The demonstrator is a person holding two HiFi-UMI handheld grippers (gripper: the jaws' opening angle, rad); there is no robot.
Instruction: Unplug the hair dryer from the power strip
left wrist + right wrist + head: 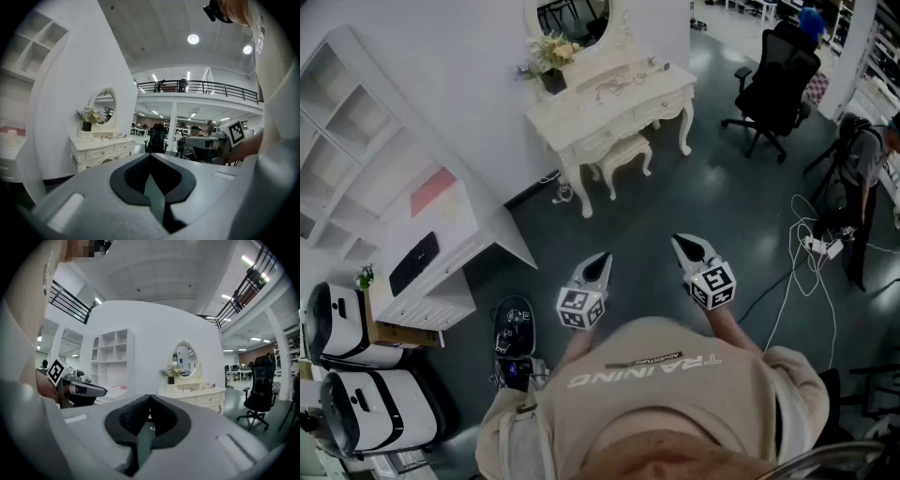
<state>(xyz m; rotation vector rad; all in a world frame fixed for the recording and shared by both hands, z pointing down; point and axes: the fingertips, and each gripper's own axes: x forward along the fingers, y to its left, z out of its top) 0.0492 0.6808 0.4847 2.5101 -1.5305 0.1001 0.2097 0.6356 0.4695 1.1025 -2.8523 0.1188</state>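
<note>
Both grippers are held in the air in front of my chest, pointing at a white dressing table (609, 108) with an oval mirror. My left gripper (602, 258) is shut and empty, its jaws meeting at the tip (150, 155). My right gripper (682, 242) is also shut with nothing in it (149, 397). A small pale object (660, 65) lies at the table's right end, with thin cords (614, 86) on the tabletop; it is too small to identify. On the floor at the far right, a white power strip (818, 247) lies among loose white cables (797, 281).
A stool (625, 150) sits under the dressing table. A white shelf unit (394, 187) stands at left, with white cases (356, 375) below it. A black device (514, 337) is on the floor by my left side. A black office chair (778, 80) and a person (867, 155) are at right.
</note>
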